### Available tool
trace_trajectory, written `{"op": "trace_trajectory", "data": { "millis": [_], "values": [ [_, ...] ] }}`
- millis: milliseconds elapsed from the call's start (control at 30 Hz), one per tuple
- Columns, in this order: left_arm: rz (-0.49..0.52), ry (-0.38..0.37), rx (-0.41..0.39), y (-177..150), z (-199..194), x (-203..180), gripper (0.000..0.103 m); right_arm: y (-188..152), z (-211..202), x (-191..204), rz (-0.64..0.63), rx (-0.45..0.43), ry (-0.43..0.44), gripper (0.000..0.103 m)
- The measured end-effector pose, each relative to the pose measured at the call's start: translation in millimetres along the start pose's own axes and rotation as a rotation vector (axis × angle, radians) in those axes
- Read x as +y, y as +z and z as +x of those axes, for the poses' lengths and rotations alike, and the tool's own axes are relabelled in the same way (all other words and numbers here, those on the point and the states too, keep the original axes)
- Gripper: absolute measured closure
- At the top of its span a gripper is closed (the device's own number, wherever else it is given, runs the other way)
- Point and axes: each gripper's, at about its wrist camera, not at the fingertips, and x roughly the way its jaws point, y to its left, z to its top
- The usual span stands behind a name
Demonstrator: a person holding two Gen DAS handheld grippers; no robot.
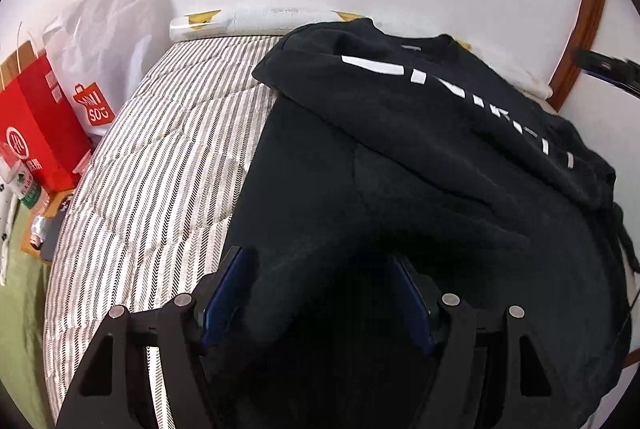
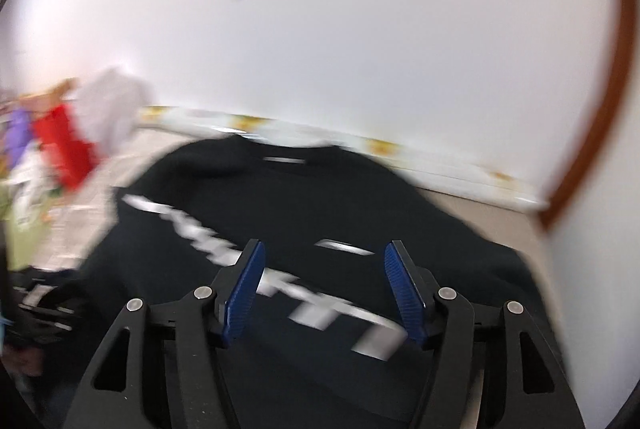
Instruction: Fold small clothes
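The black sweatshirt (image 1: 420, 157) lies on the striped bed cover (image 1: 160, 157), pushed toward the far right corner by the wall, with one sleeve folded across the body so its white lettering (image 1: 460, 101) runs diagonally.

The left hand-held gripper (image 1: 320, 293) sits low over the near edge. A thick roll of dark cloth fills the gap between its blue pads (image 1: 228, 293), and whether they are pinching it or only straddling it I cannot tell.

The right hand-held gripper (image 2: 324, 285) hangs above the lettering with its jaws spread and nothing between them; its view is smeared by motion.

The risks, as I judge them:
- If the left grip is loose, the roll may slip out and the near fold will sag open.
- A quick pass by the right one could snag the folded sleeve and drag it askew.
- The garment lies close to the wall, so pulling that way could bunch it there.
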Motion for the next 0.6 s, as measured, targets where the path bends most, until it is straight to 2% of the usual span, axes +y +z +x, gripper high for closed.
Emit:
{"op": "trace_trajectory", "data": {
  "millis": [100, 233, 300, 400, 433, 467, 500, 533, 567, 600],
  "values": [
    [-0.008, -0.028, -0.006, 0, -1, 4, 0.038, 17, 39, 48, -0.048, 0.018, 0.153, 0.04],
    [-0.015, -0.055, -0.017, -1, 1, 6, 0.038, 25, 82, 98, -0.077, 0.066, 0.299, 0.04],
    [-0.002, -0.05, -0.015, 1, 4, 4, 0.041, 28, 103, 121, -0.102, 0.09, 0.338, 0.04],
    [0.004, -0.069, -0.016, 5, 6, 4, 0.053, 30, 134, 153, -0.14, 0.132, 0.373, 0.04],
    [-0.003, -0.084, -0.022, 7, 6, 5, 0.059, 30, 143, 161, -0.148, 0.139, 0.381, 0.04],
    [-0.008, -0.096, -0.028, 8, 5, 6, 0.07, 31, 153, 170, -0.16, 0.15, 0.39, 0.04],
    [-0.014, -0.107, -0.038, 8, 3, 8, 0.077, 30, 159, 175, -0.173, 0.162, 0.397, 0.043],
    [-0.018, -0.116, -0.049, 10, 1, 9, 0.088, 30, 167, 182, -0.192, 0.175, 0.405, 0.064],
    [-0.018, -0.114, -0.061, 11, -1, 12, 0.091, 29, 174, 189, -0.22, 0.195, 0.421, 0.09],
    [-0.018, -0.108, -0.077, 12, -4, 15, 0.092, 29, 180, 194, -0.233, 0.204, 0.428, 0.09]
  ]
}}
